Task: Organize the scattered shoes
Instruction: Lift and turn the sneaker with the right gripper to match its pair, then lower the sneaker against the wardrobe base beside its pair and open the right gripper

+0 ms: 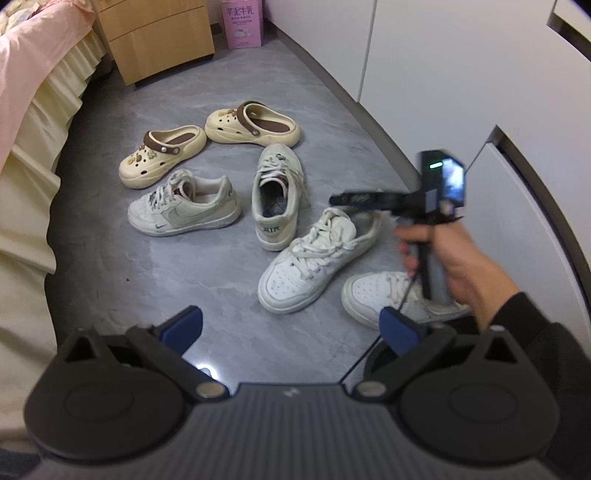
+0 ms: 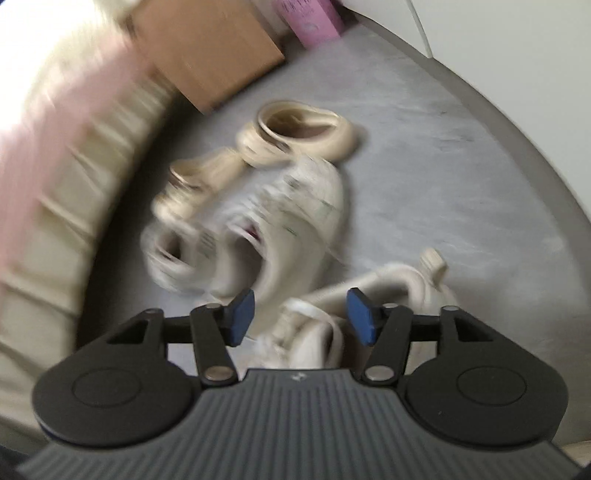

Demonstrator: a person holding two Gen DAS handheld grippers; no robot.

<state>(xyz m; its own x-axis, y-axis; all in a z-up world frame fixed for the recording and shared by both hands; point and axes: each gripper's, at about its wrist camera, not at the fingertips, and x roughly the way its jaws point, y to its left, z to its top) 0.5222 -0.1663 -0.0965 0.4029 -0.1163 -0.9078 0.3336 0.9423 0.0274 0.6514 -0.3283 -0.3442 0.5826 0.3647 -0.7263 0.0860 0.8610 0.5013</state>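
Note:
Several shoes lie scattered on the grey floor. Two cream clogs with brown straps (image 1: 162, 157) (image 1: 255, 123) lie at the back. Two off-white sneakers (image 1: 184, 206) (image 1: 277, 194) lie in the middle. Two white sneakers (image 1: 317, 260) (image 1: 391, 295) lie nearer, on the right. My left gripper (image 1: 291, 328) is open and empty, above bare floor in front of the shoes. My right gripper (image 2: 301, 317) is open and empty, held above the white sneaker (image 2: 369, 295); it also shows in the left wrist view (image 1: 369, 199). The right wrist view is blurred.
A bed with a pink cover and cream skirt (image 1: 33, 122) runs along the left. A wooden nightstand (image 1: 159, 37) and a pink carton (image 1: 242, 24) stand at the back. White cabinet doors (image 1: 443, 74) line the right side.

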